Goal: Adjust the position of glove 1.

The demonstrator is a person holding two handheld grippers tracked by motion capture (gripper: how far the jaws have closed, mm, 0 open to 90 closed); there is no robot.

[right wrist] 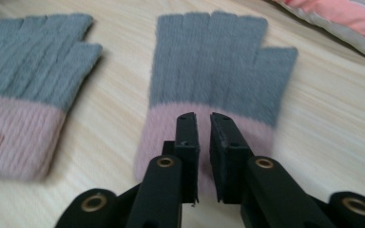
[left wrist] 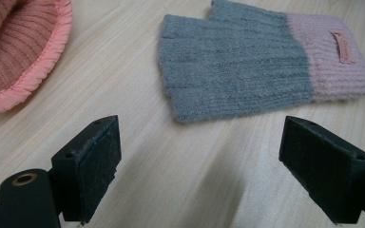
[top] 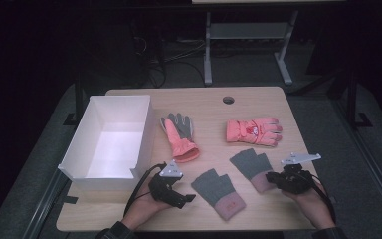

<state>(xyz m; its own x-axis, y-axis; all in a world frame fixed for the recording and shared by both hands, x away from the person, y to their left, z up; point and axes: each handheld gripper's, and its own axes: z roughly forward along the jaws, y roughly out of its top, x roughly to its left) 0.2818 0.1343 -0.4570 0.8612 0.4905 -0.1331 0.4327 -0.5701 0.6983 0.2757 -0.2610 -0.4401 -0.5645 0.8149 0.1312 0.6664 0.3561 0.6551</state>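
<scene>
Two grey fingerless gloves with pink cuffs lie flat at the front of the wooden table (top: 209, 112). One glove (top: 219, 193) is at the centre, and in the left gripper view this glove (left wrist: 247, 66) lies ahead of my left gripper (left wrist: 214, 171). That gripper (top: 184, 199) rests open on the wood, with nothing between its jaws. The other grey glove (top: 251, 167) lies to the right. My right gripper (top: 270, 177) is at its pink cuff. In the right gripper view the gripper (right wrist: 203, 121) shows a narrow slit between its jaws, just above the cuff of that glove (right wrist: 214, 61).
A white open box (top: 144, 134) stands at the left of the table. A pink glove with a grey palm (top: 179, 135) lies beside it, and a pink padded glove (top: 254, 131) lies at the right rear. A cable hole (top: 228, 100) sits near the far edge.
</scene>
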